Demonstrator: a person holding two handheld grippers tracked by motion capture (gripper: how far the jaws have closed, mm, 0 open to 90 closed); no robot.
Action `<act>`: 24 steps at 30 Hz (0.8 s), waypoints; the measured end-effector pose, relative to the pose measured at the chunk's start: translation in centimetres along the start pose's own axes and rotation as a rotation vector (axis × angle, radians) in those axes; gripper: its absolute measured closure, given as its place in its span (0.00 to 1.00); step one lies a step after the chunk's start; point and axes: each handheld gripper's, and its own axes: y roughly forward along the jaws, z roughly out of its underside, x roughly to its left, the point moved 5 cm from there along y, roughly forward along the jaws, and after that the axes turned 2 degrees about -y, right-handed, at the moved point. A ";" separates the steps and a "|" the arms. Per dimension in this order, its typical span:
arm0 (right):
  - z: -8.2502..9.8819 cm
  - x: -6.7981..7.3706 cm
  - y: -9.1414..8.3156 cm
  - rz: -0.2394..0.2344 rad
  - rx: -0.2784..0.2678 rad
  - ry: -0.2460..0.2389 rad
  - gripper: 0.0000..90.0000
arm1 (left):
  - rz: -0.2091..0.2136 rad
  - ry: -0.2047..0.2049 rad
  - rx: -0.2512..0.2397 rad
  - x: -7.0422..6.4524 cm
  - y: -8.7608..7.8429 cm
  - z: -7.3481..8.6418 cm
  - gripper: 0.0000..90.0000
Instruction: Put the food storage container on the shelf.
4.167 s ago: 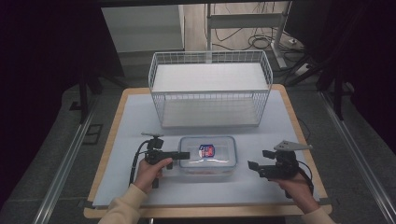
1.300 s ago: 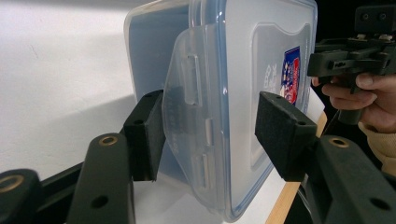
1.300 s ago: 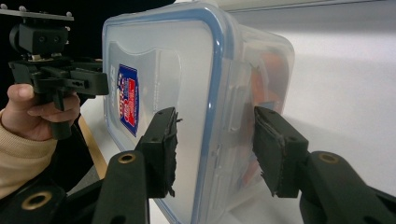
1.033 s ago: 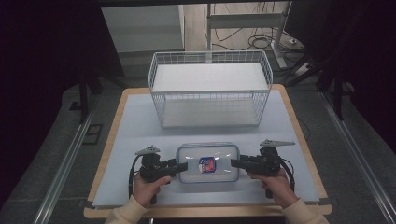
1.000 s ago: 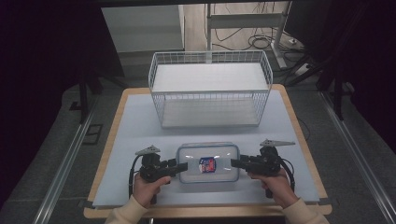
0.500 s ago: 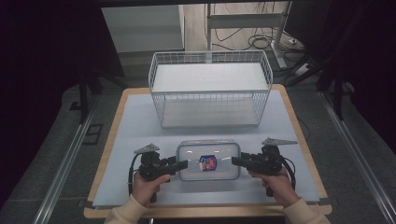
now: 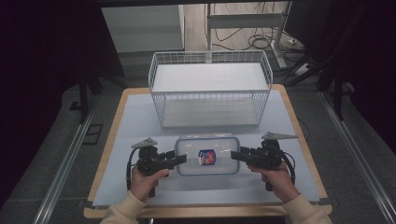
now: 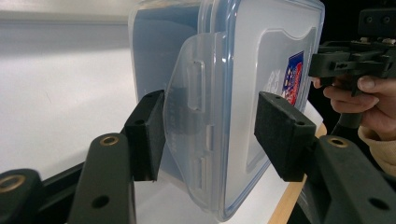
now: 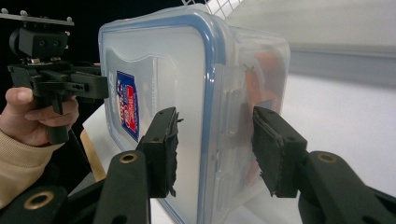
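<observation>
A clear plastic box (image 7: 219,145) with a blue-edged lid and a small sticker (image 7: 206,157) lies between my two grippers near the table's front. My left gripper (image 7: 183,159) holds its left end. In the left gripper view the jaws (image 8: 210,135) stand one under the swung-out latch flap (image 8: 187,93) and one over the lid. My right gripper (image 7: 233,155) is shut on the right end, its pads (image 9: 163,149) on the lid and the side latch. Something orange (image 9: 266,79) shows inside the box (image 9: 163,60).
A white wire basket (image 7: 210,100) stands behind the box at the middle of the table. The pale table top (image 7: 135,121) has free room left and right of the box. Its wooden front edge runs just below the person's hands.
Four seconds ago the right gripper stood off to the right; both grippers have since come onto the box's ends. Over the last second, box and grippers shifted slightly away from the front edge.
</observation>
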 end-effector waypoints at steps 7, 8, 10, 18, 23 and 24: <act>-1.5 0.4 -0.3 0.002 -0.019 -0.018 0.58 | 0.000 0.021 -0.014 -0.5 -0.5 -1.7 0.50; -1.8 0.4 -0.4 0.003 -0.022 -0.022 0.58 | 0.000 0.025 -0.020 -0.6 -0.7 -2.2 0.50; -2.8 0.7 -0.7 0.008 -0.031 -0.030 0.58 | 0.001 0.038 -0.029 -0.9 -0.8 -3.0 0.50; -5.6 1.2 -1.5 0.013 -0.056 -0.054 0.58 | 0.003 0.059 -0.048 -1.9 -1.5 -5.8 0.50; -7.4 1.5 -2.0 0.011 -0.071 -0.063 0.58 | 0.001 0.072 -0.060 -2.4 -1.9 -7.4 0.50; -7.8 1.6 -2.0 0.011 -0.076 -0.065 0.58 | 0.000 0.076 -0.066 -2.6 -2.0 -8.1 0.50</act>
